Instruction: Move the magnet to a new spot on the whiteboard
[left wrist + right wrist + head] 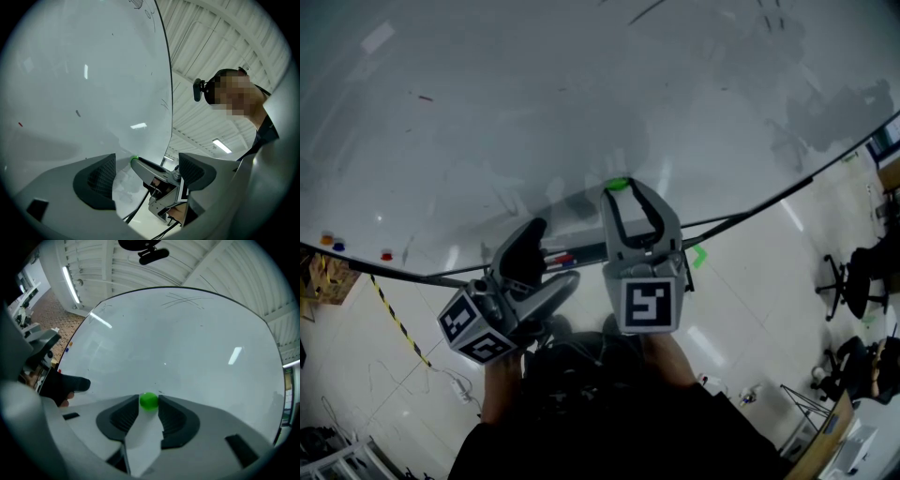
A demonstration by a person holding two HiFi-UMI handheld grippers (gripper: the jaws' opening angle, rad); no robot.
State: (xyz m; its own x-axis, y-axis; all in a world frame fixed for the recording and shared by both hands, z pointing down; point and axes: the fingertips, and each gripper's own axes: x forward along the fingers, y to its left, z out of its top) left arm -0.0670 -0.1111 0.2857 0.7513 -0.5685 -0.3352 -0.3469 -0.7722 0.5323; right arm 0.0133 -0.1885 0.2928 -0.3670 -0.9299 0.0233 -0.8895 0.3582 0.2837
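Observation:
A small green magnet (pixel 618 184) sits on the whiteboard (pixel 534 112), low on its face near the bottom edge. My right gripper (pixel 623 190) points level at the board. The magnet (pixel 149 401) lies between its two pad tips, and the jaws stand open around it. My left gripper (pixel 542 267) hangs just left of the right one, a little back from the board, open with nothing between its fingers. In the left gripper view (pixel 145 171) the right gripper's finger and the magnet (pixel 134 159) show beyond the open jaws.
Red (pixel 386 254), blue (pixel 337 246) and orange (pixel 326 238) magnets sit at the board's lower left edge. Markers (pixel 558 258) lie on the tray under the board. Office chairs (pixel 853 272) stand on the floor at the right, and striped tape (pixel 394 319) runs across the floor at the left.

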